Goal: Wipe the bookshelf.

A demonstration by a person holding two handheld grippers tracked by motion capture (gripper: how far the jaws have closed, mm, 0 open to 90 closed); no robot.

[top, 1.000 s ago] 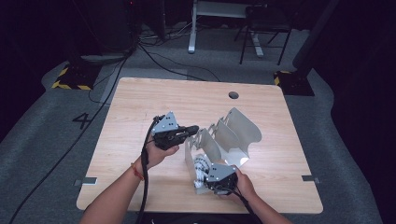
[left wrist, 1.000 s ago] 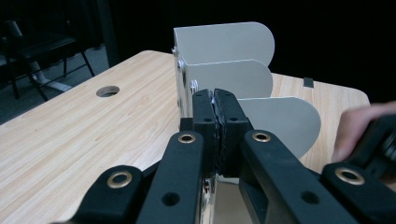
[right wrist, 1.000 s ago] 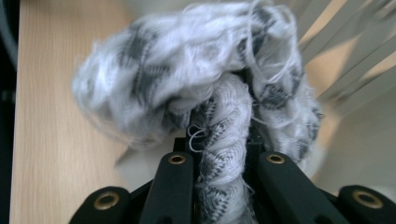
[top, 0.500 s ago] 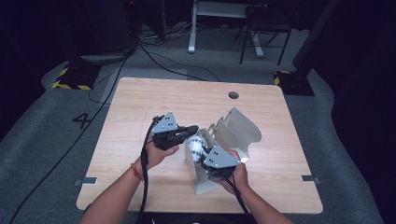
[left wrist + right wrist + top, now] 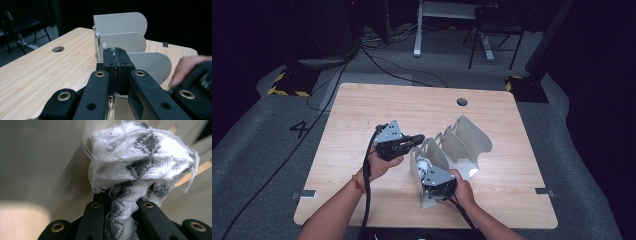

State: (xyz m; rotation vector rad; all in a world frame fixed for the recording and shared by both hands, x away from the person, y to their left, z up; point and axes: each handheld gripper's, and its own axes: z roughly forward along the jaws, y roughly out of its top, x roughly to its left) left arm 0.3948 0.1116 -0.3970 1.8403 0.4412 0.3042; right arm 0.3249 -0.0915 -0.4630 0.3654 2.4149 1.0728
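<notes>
Right gripper (image 5: 426, 167), nearest the person, is clamped on a bunched white-and-grey cloth (image 5: 140, 162), pressing it against the near divider of the metal file rack (image 5: 462, 145) just ahead. Left gripper (image 5: 115, 62) is closed on that rack's near plate. Rack's slots run away across the table (image 5: 362, 115), all empty.

Black hand-held gripper (image 5: 414, 139) jaws, brass rivets, red wristband (image 5: 358, 183)

Overhead light falls brightly on the table (image 5: 377, 110); the floor and room around it are dim. In the right gripper view the cloth (image 5: 140, 157) is near-sharp, its background smeared and blurred
</notes>
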